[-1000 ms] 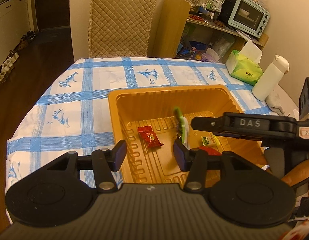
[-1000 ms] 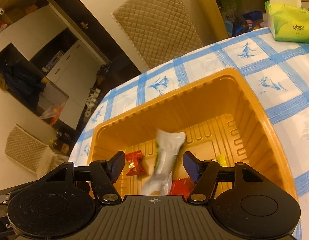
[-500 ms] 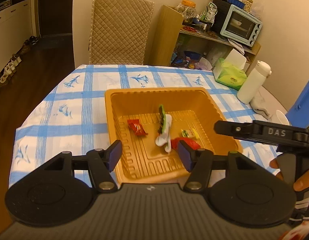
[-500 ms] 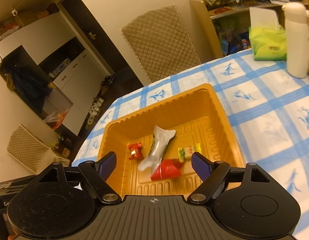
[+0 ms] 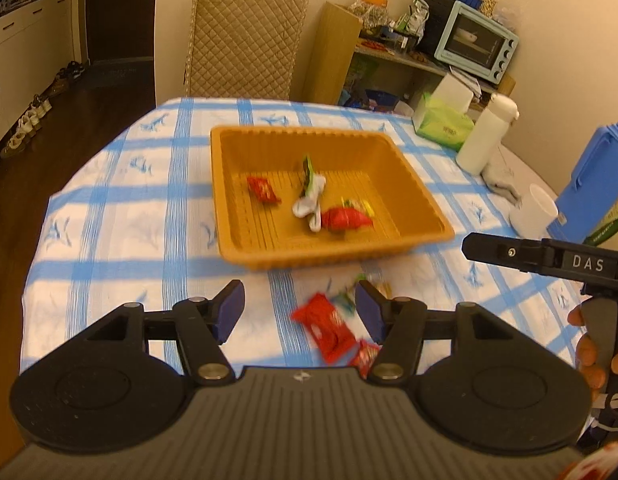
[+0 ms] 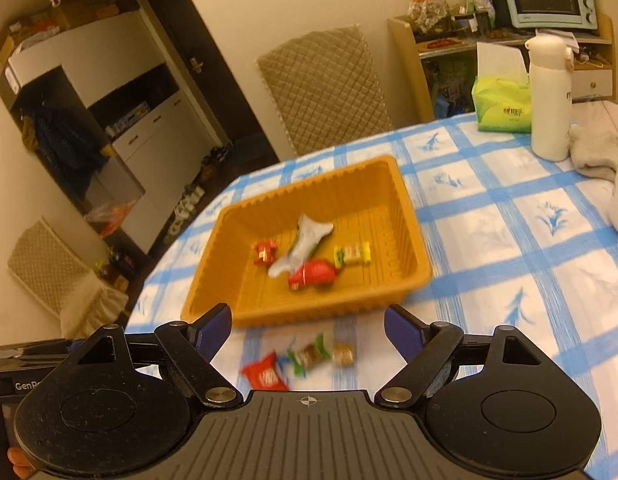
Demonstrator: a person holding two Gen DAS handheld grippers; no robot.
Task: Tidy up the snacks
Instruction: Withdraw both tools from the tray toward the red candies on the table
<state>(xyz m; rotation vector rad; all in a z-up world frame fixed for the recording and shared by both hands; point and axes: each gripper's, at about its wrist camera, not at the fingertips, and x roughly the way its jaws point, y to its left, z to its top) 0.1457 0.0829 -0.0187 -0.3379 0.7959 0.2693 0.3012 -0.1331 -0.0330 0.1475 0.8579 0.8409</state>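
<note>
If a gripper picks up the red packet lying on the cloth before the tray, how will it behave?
The red packet looks thin and flat, so probably light and floppy. Its glossy wrapper may slip or crinkle between pads. Lying flat, it should not roll.

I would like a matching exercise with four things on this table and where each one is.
Things:
1. white packet
2. red packet
3. tissue box
4. bottle

Places:
A. on the cloth, in front of the tray
B. inside the tray
C. right of the tissue box
D. far edge, left of the bottle

Pairs: 1-B, 2-A, 3-D, 4-C
</note>
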